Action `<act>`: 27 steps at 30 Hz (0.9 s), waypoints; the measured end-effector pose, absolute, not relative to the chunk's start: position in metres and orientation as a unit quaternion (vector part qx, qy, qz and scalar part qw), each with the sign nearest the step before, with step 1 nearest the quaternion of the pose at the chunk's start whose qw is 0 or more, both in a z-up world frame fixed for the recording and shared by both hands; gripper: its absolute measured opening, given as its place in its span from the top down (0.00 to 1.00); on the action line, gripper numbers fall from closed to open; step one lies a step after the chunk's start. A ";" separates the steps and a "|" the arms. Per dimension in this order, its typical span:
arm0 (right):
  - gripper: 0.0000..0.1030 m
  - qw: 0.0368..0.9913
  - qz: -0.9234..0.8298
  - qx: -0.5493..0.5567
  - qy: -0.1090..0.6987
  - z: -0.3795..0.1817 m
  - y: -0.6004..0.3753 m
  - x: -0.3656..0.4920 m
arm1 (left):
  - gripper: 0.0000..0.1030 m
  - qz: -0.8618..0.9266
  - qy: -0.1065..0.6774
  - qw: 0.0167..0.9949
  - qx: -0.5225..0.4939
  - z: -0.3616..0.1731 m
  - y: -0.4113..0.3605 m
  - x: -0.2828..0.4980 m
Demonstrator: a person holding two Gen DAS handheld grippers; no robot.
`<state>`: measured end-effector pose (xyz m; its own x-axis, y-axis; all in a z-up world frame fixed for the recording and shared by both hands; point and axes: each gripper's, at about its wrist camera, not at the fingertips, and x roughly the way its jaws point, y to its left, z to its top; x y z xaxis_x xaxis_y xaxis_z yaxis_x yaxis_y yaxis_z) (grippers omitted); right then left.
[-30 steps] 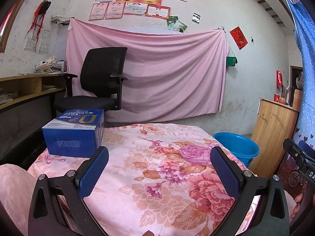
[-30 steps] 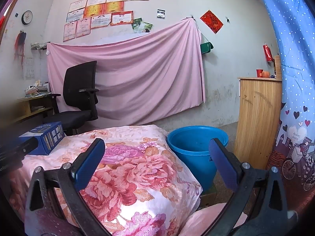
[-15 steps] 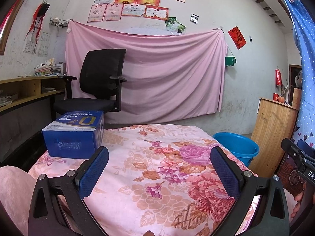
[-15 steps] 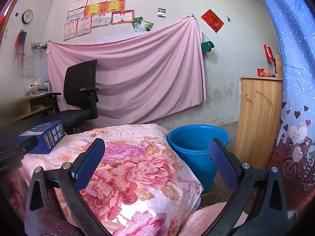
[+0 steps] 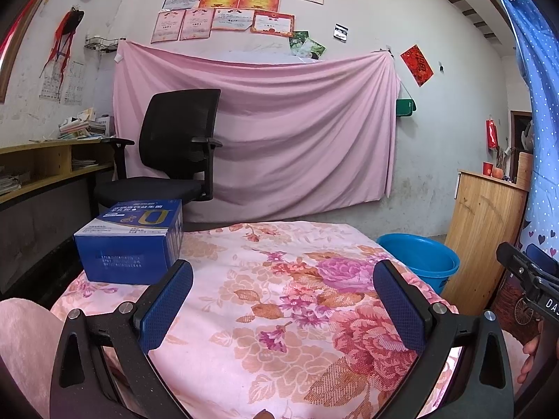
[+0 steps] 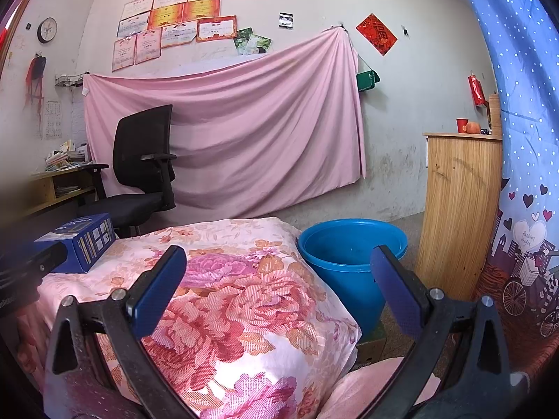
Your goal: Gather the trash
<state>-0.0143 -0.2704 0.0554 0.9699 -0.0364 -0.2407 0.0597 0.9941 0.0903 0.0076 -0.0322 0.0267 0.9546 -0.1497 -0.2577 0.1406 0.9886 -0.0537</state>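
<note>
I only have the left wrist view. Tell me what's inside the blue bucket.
Observer: The right wrist view shows no trash in the visible part of the blue bucket.
Operator: Report the right hand-held gripper.
Observer: The right hand-held gripper is open, nothing between its fingers.
Operator: Say what the bucket stands on.
Observer: It stands on brown cardboard.

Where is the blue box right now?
The blue box sits on the flowery cloth, at its far left corner in both views, just in front of the black chair.
</note>
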 end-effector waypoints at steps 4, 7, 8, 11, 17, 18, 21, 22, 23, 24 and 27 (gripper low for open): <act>0.00 0.991 -0.024 0.050 0.120 0.055 -0.271 -0.014 | 0.02 -0.074 0.132 0.988 -0.017 0.027 -0.032 0.008; 0.00 0.991 -0.024 0.050 0.121 0.056 -0.272 -0.014 | 0.02 -0.074 0.132 0.988 -0.016 0.027 -0.033 0.008; 0.00 0.991 -0.024 0.050 0.120 0.056 -0.272 -0.014 | 0.02 -0.074 0.131 0.989 -0.015 0.027 -0.033 0.008; 0.00 0.991 -0.024 0.050 0.121 0.056 -0.272 -0.014 | 0.02 -0.074 0.131 0.989 -0.015 0.026 -0.033 0.008; 0.00 0.991 -0.025 0.051 0.121 0.056 -0.273 -0.014 | 0.02 -0.074 0.131 0.988 -0.015 0.026 -0.033 0.008; 0.00 0.991 -0.025 0.052 0.121 0.056 -0.273 -0.015 | 0.02 -0.074 0.131 0.988 -0.015 0.026 -0.033 0.007; 0.00 0.991 -0.025 0.052 0.121 0.056 -0.274 -0.015 | 0.02 -0.075 0.131 0.988 -0.015 0.026 -0.033 0.008; 0.00 0.991 -0.025 0.052 0.121 0.056 -0.274 -0.015 | 0.02 -0.074 0.131 0.989 -0.015 0.026 -0.033 0.007; 0.00 0.991 -0.025 0.052 0.121 0.056 -0.274 -0.015 | 0.02 -0.074 0.130 0.989 -0.014 0.026 -0.033 0.008; 0.00 0.991 -0.025 0.052 0.121 0.056 -0.274 -0.015 | 0.02 -0.074 0.130 0.989 -0.014 0.026 -0.033 0.008; 0.00 0.991 -0.025 0.052 0.121 0.057 -0.274 -0.015 | 0.02 -0.074 0.130 0.989 -0.014 0.026 -0.033 0.008</act>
